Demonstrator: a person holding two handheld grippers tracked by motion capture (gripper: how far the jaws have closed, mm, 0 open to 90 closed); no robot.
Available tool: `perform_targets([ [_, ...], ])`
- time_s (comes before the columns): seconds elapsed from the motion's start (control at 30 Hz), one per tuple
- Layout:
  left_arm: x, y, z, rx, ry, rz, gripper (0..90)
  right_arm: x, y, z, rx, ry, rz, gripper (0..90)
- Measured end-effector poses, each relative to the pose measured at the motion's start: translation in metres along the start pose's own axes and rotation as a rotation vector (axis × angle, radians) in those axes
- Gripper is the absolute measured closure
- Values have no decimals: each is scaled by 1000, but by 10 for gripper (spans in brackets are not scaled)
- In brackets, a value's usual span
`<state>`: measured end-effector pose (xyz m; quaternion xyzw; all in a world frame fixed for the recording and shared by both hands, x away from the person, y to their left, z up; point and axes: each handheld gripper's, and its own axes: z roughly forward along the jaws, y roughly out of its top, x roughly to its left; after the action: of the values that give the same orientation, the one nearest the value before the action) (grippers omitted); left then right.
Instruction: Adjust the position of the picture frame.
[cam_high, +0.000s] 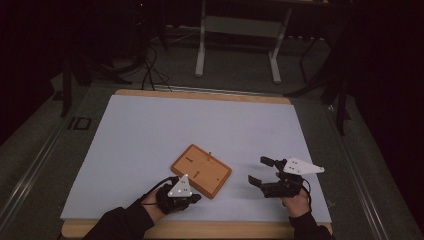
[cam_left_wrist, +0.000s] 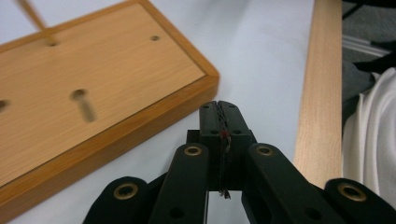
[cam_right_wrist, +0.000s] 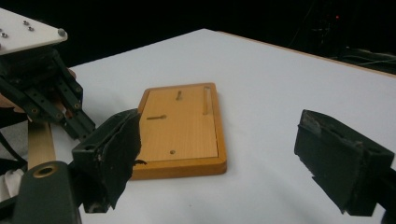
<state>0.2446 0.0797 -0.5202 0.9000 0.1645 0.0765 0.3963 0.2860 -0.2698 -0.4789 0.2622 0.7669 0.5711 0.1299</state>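
**Wooden board flanked by both grippers, lots of bare mat all around**

A rectangular wooden board (cam_high: 201, 170) with a raised rim is seen lying flat on the white mat (cam_high: 150, 130), turned at an angle, with slots and small holes cut into its face and a thin peg (cam_high: 209, 154) standing near its far edge.

The left gripper (cam_high: 194, 198) is parked just beside the board's near corner, close but not touching as far as can be told. Its jaws are pressed fully together with nothing between them; in the left gripper view the tips (cam_left_wrist: 219, 112) are pointed at bare mat just off the board's corner edge (cam_left_wrist: 212, 79). The table's wooden edge strip (cam_left_wrist: 322, 93) is found a little way off to that gripper's right.

The right gripper (cam_high: 261, 171) is held off the board's other side, clearly apart from it, jaws spread wide and empty. In the right gripper view the board (cam_right_wrist: 184, 133) is framed ahead of the two pads (cam_right_wrist: 112, 149), with open mat between.

Beyond the board, the far part of the mat is left free.
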Motion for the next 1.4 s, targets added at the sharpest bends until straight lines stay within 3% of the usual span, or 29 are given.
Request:
perform_targets([
  [0.23,-2,4,11,25,-3,-9,900,-1,0,-2,-6,-7,2,143],
  [0.47,-2,9,23,61,5,34,900,-1,-1,-1,6,-5,-9,143],
  [0.7,1,14,32,88,-2,41,900,-3,-2,-2,4,-3,-2,143],
  [1.17,17,29,39,67,25,14,900,-4,-4,-1,9,0,8,144],
  [1.4,14,31,43,81,11,25,900,-4,-5,-1,10,10,16,144],
])
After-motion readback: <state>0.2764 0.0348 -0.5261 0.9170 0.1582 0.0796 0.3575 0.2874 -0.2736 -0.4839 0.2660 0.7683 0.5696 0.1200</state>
